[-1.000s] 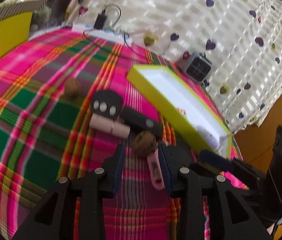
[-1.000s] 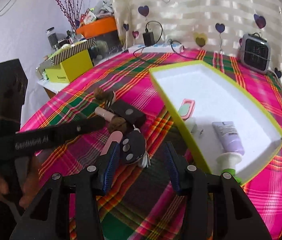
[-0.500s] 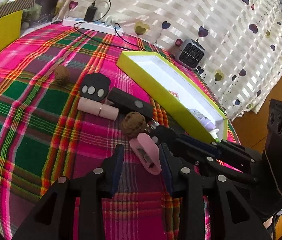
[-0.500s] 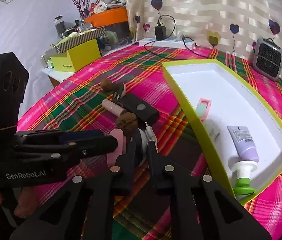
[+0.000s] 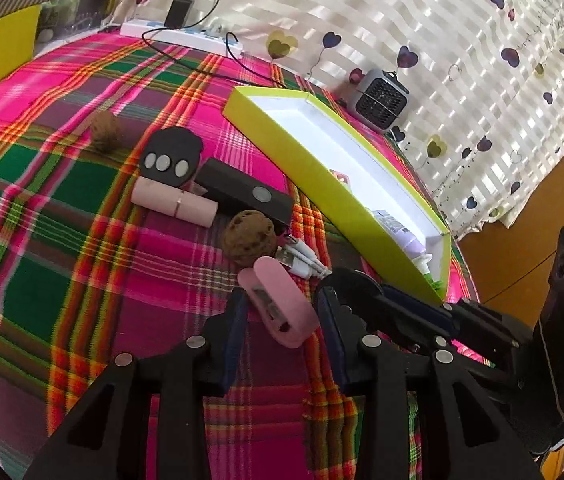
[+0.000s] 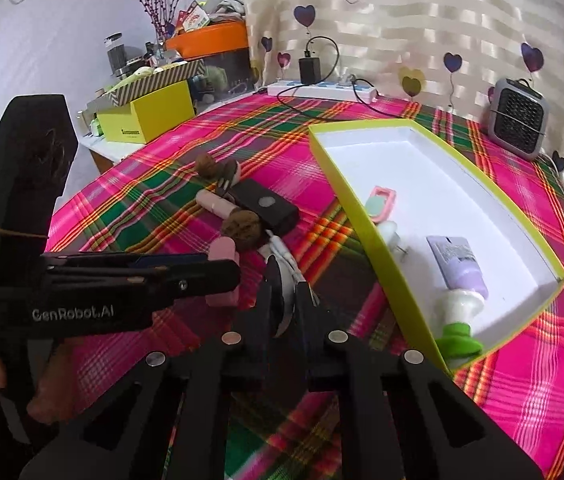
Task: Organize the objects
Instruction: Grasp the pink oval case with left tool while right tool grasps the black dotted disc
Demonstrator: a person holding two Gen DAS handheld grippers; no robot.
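Observation:
A yellow-green tray lies on the plaid cloth and holds a purple tube and a small pink item. My left gripper is open around a pink clip. My right gripper is shut on a black round cable holder with a white cable. Beside them lie a walnut, a black box, a pink tube and a second black round holder.
A second walnut lies to the left. A grey fan heater, a power strip with charger and a yellow box stand at the cloth's far edges. The curtain hangs behind.
My right gripper closed on the black cable holder and lifted it slightly. My left gripper moved forward so the pink clip sits between its open fingers.

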